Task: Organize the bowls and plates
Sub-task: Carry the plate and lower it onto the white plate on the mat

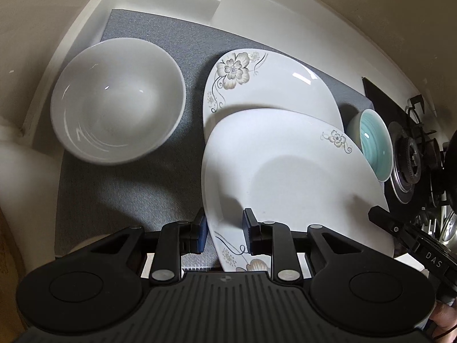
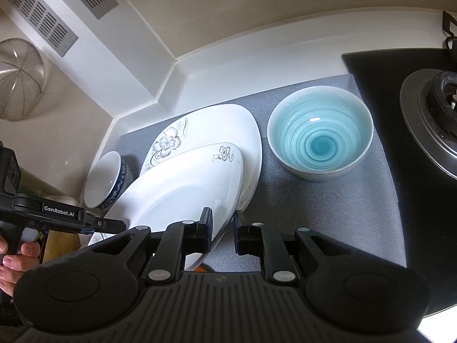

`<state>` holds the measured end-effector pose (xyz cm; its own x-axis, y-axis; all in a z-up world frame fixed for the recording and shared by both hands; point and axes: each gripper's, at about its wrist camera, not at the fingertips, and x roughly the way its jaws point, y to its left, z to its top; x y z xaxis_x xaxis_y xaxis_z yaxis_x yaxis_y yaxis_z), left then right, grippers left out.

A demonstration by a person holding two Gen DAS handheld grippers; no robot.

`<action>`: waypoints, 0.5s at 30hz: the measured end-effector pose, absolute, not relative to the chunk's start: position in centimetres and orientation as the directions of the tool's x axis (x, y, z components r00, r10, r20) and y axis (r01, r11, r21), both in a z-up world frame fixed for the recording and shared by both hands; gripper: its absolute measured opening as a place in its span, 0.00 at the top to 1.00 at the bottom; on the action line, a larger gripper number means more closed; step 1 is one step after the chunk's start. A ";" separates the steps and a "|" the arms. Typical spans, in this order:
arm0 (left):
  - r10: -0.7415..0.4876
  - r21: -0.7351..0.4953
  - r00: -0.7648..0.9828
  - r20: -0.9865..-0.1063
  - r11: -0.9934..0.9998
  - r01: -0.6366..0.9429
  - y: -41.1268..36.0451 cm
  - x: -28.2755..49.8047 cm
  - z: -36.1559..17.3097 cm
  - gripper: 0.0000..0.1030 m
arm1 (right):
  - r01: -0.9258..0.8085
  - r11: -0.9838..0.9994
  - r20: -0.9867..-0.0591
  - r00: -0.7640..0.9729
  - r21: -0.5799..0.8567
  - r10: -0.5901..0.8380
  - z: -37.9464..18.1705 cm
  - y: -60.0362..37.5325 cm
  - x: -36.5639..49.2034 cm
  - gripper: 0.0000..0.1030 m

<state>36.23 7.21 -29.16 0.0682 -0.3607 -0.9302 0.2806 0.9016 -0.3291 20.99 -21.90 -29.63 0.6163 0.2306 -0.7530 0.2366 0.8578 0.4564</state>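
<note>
Both grippers grasp the same plate: the left gripper (image 1: 224, 230) pinches the near-left rim of the smaller flowered plate (image 1: 285, 171) between its blue pads, and the right gripper (image 2: 222, 228) clamps the plate's near-right edge, one finger over the rim and one beneath. A person's hand (image 2: 14, 254) shows at the lower left of the right wrist view, wrapped round the left gripper's handle. This smaller flowered plate lies tilted over the near part of a larger flowered plate (image 1: 271, 83), which rests on a grey mat (image 1: 128, 188) spread over the white counter (image 2: 228, 65). Left of the plates on the mat sits a white bowl (image 1: 117, 100) with a blue pattern on its outside, well apart from the held plate's rim. Right of the plates stands a teal bowl (image 2: 320, 140), upright, just beside the larger plate's right edge. Farther right, off the mat, lies a black hob with a gas burner (image 2: 437, 108). On the far-left wall hangs a wire strainer (image 2: 20, 80).
</note>
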 end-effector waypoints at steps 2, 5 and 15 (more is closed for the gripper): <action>-0.353 -0.322 0.061 -0.934 0.902 0.286 7.0 36.7 -29.4 0.74 | 0.245 0.858 -0.756 0.615 0.452 0.223 -30.0 -21.7 21.3 0.84; -0.344 -0.314 0.057 -0.937 0.903 0.292 6.9 37.4 -29.8 0.74 | 0.256 0.856 -0.761 0.612 0.448 0.216 -30.7 -21.4 21.7 0.84; -0.338 -0.301 0.071 -0.938 0.901 0.311 6.2 38.2 -30.1 0.74 | 0.280 0.873 -0.771 0.617 0.400 0.155 -31.7 -20.9 22.9 0.85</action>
<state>38.20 6.20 -30.12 0.0714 -0.3383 -0.9383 0.3106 0.9015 -0.3014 22.95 -20.86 -31.74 0.6172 0.1553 -0.7713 0.2797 0.8730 0.3996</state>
